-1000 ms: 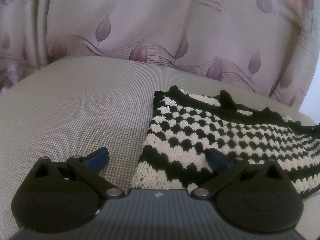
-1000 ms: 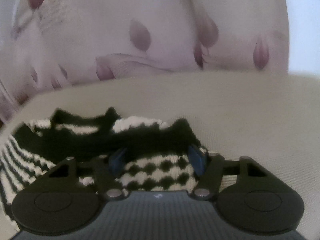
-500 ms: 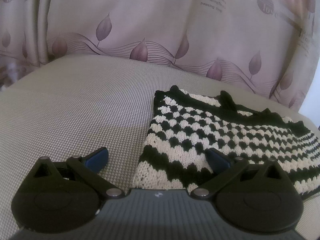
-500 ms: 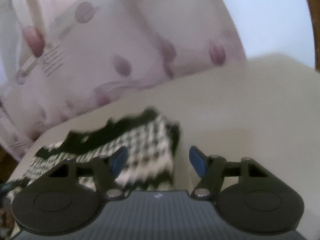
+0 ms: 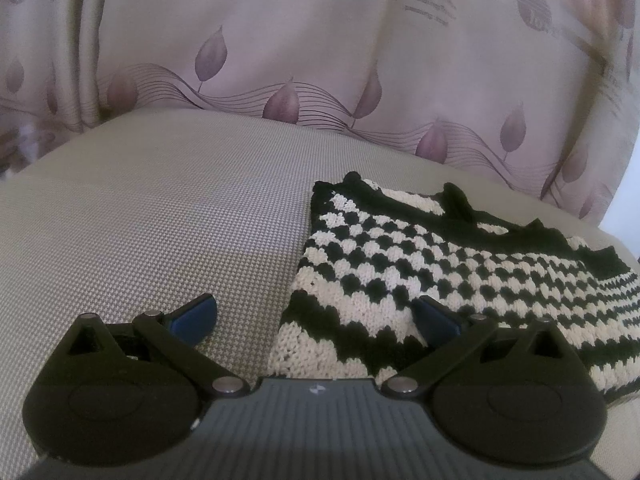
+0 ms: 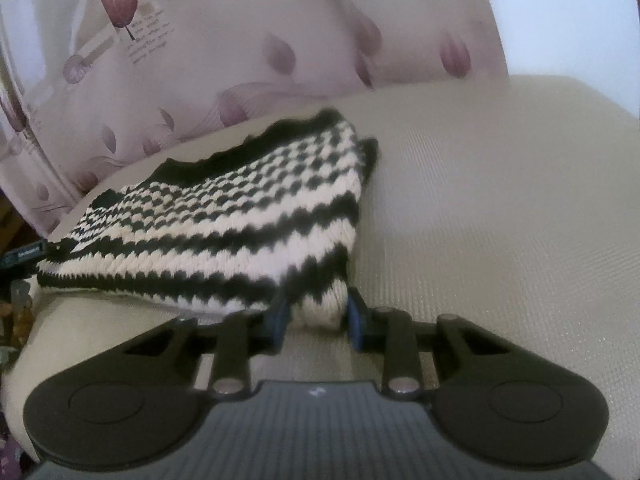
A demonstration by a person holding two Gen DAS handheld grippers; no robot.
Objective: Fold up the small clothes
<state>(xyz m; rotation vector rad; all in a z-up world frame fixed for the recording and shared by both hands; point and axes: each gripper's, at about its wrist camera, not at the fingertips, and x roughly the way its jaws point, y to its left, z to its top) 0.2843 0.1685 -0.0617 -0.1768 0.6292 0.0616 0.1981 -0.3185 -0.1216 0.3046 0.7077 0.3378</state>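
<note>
A leaf-printed curtain [image 5: 320, 60] hung behind a beige woven cushion [image 5: 160, 220]. On the cushion lay a black-and-white knitted garment [image 6: 240, 208]. The left tool [image 5: 316, 318] stood wide open, one pad over the garment's near corner. The right tool [image 6: 316, 320] was closing on the garment's near corner, bunched between its pads.
</note>
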